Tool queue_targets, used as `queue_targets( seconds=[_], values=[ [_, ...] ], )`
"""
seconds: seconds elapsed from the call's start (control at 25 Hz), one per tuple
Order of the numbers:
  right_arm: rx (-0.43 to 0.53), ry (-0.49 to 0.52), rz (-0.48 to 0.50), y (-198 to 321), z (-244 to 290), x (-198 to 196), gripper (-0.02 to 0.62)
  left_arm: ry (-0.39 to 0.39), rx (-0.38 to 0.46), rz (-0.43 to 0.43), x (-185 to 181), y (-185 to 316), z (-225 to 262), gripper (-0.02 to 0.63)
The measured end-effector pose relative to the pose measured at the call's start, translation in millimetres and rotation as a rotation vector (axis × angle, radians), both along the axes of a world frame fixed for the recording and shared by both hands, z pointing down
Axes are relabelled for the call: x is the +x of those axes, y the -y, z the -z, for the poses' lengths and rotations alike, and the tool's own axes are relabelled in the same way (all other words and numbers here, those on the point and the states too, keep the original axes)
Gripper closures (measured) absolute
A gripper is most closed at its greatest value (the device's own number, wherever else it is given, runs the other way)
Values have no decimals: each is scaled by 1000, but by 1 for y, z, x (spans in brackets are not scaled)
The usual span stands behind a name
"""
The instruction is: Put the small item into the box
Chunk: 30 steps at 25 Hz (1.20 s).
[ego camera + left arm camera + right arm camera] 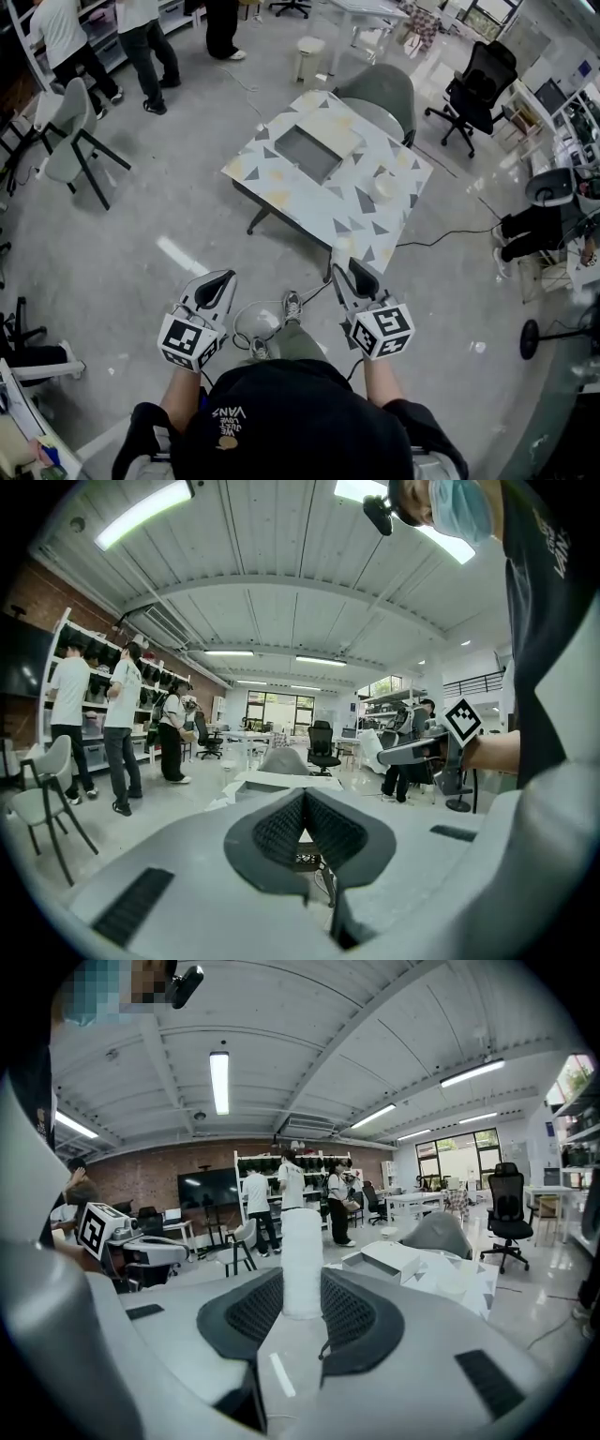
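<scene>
Transport step: right hand-held gripper (360, 279) grasps the white item (302, 1251), and left hand-held gripper (216, 289) is clenched empty. Next, approach the surface (375, 202) at upper centre and lower the item into the box (307, 153).

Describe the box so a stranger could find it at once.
Mid-floor stands a table with a pale top flecked with grey triangles. The box lies on its far left part: a shallow open rectangle, grey inside, pale lid folded back. Its only neighbour, a small white round item near the right edge, is far smaller.
</scene>
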State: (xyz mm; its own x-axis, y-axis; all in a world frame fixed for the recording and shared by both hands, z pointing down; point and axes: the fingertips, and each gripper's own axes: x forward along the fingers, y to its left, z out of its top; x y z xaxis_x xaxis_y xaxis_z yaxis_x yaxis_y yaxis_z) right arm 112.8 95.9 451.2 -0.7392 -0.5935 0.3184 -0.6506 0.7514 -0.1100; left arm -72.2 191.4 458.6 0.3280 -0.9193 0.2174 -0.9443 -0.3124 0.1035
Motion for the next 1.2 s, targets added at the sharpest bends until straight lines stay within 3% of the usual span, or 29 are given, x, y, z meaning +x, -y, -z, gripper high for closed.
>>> queue_targets(
  seconds=[0.76,1.2],
  values=[
    [-1,8,126,193,-8,-6,474,42,22,80,18,190,19,600],
    [-32,-27,153,257,-40,-19,474,51,-16,99,11,240,-1,600]
  ],
)
